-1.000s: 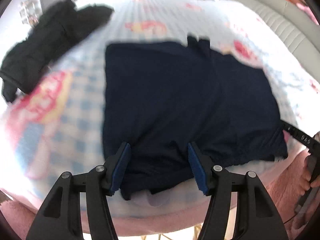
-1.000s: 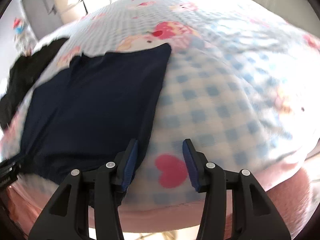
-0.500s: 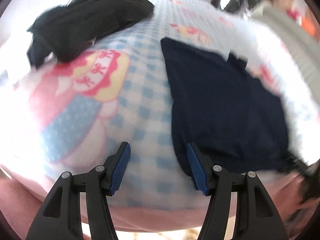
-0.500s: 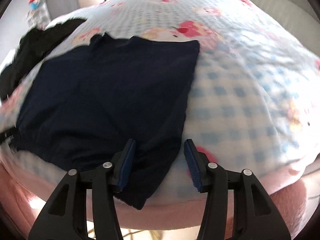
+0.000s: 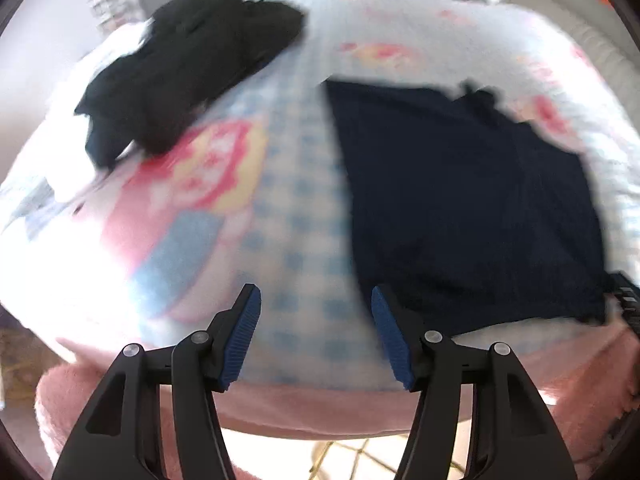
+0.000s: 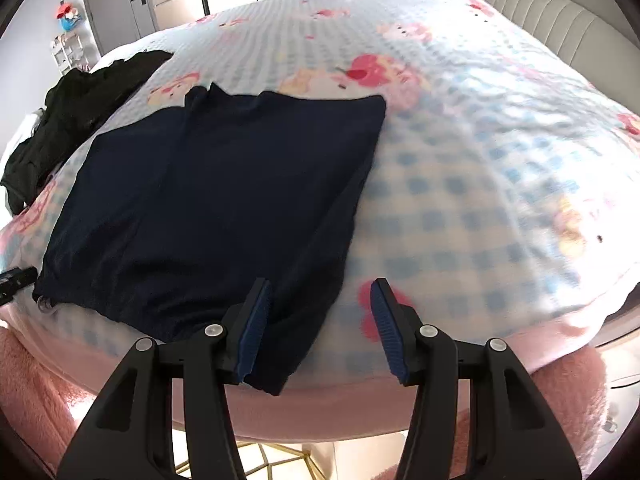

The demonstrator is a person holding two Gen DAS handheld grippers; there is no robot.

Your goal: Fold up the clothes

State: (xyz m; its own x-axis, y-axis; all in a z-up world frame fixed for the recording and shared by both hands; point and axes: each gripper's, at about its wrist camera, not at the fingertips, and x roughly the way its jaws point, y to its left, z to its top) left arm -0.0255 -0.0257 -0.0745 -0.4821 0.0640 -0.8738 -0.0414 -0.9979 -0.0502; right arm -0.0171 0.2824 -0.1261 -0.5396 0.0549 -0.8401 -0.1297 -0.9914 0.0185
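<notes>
1. We are noting a shift from a second ago: the left gripper (image 5: 316, 332), which then had its pads astride the near hem of the navy garment (image 5: 460, 208), is now hanging over bare checked blanket (image 5: 296, 240) to the left of that garment. Its view is blurred.
2. We are seeing the left jaws standing wide apart, nothing between them, nothing held. The right-hand pad is sitting just beside the garment's near left corner; whether it is touching the cloth we cannot tell.
3. The right gripper (image 6: 318, 326) has also changed: a second ago only blanket lay between its pads, and now the garment's (image 6: 224, 208) near right corner is lying in the gap.
4. The right jaws are about half open; the pads are not pressing the cloth, and the corner is drooping over the blanket's (image 6: 460, 200) near edge, loose.
5. The navy garment is lying spread flat on the checked cartoon-print blanket, near the front edge.
6. A black pile of clothes (image 5: 188, 64) is lying well apart, toward the far left of the blanket.
7. A pink fleecy cover (image 6: 32, 380) is showing under the blanket's front edge.
8. A padded grey headboard (image 6: 540, 12) is rising at the far right.
</notes>
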